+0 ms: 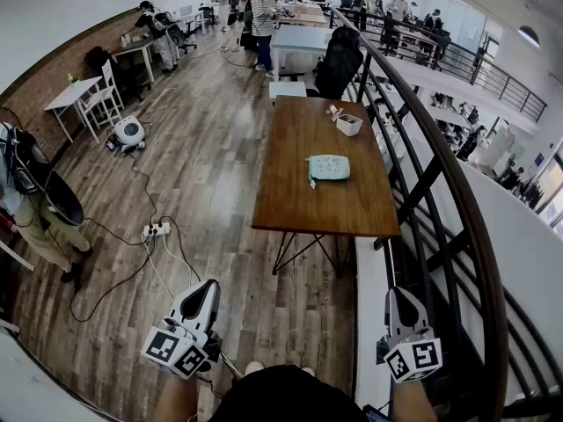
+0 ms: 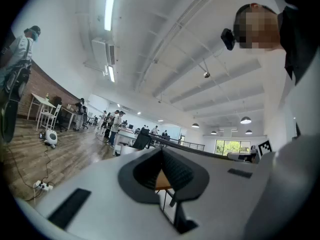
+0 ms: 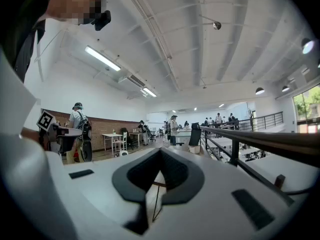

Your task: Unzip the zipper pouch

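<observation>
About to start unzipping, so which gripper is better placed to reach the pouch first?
Right, but only slightly. The zipper pouch lies on the table ahead, right of centre, closer to the right gripper than to the left gripper. Both grippers are shut, empty and short of the table.

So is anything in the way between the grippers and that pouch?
Nothing visible. Only floor and the table's bare near end lie between the pouch and the left gripper or right gripper; the box sits beyond it.
</observation>
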Tool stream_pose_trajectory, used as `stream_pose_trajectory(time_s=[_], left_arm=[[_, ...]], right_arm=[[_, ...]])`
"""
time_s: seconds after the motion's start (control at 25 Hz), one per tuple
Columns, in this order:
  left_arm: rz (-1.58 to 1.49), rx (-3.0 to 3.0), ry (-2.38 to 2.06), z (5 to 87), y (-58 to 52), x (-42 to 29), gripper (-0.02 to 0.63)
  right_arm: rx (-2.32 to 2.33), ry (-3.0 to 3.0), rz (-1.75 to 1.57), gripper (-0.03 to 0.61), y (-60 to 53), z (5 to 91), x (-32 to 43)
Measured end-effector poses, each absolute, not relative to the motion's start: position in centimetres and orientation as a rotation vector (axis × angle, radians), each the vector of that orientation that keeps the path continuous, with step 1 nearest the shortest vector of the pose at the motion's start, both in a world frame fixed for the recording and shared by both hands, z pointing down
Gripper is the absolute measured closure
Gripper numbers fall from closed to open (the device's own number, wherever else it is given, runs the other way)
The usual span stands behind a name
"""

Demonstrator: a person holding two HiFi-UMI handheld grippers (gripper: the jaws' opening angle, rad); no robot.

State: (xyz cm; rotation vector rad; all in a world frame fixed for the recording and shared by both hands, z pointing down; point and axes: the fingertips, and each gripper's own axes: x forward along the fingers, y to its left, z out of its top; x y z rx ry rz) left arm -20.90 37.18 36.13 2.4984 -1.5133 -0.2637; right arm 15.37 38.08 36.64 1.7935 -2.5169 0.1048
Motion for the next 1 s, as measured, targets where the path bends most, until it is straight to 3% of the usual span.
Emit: stream_pose_trajectory(time_s=[0.56, 1.0], left_arm=[[-0.283, 2.526, -1.532, 34.8, 38.2, -16.8, 0.601], [-0.243, 2.563, -1.504, 34.1, 39.0, -13.1, 0.601]], right_arm=[[1.814, -2.616, 0.261, 0.586, 37.8, 36.6, 17.7], [1.829, -2.702, 0.197, 0.583, 39.1, 35.3, 18.2]])
